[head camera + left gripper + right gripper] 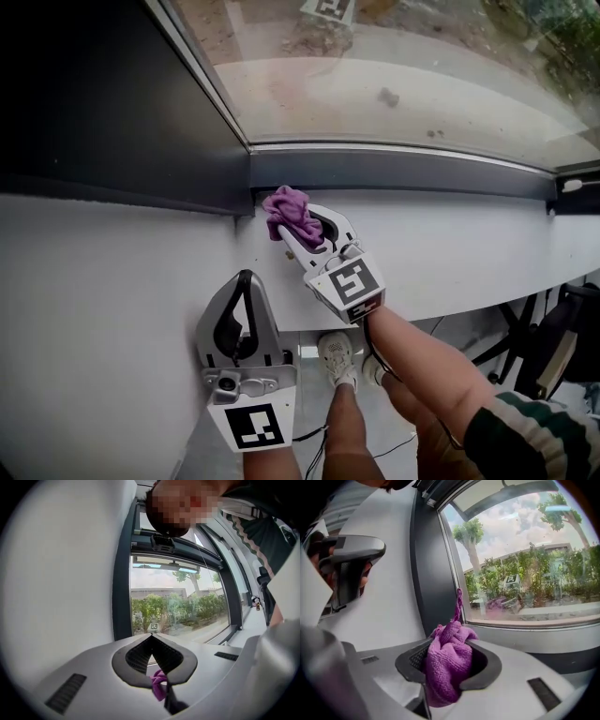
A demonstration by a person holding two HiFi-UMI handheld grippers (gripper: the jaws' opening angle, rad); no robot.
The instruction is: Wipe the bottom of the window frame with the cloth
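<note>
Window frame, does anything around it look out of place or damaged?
Nothing looks damaged or spilled. The purple cloth is bunched in the right gripper at the left end of the window frame; a few dirt specks show behind the glass.

From the left gripper I see my jaws closed tip to tip. The ribbed black pads bow apart behind the tips and leave a diamond-shaped hollow. At the near end of that hollow a scrap of purple cloth shows — gripped or only seen through the gap, I can't tell. Past the tips stands the dark window frame, with white wall beside it. Beyond the glass are a green hedge and a square marker. A striped sleeve hangs at upper right.
</note>
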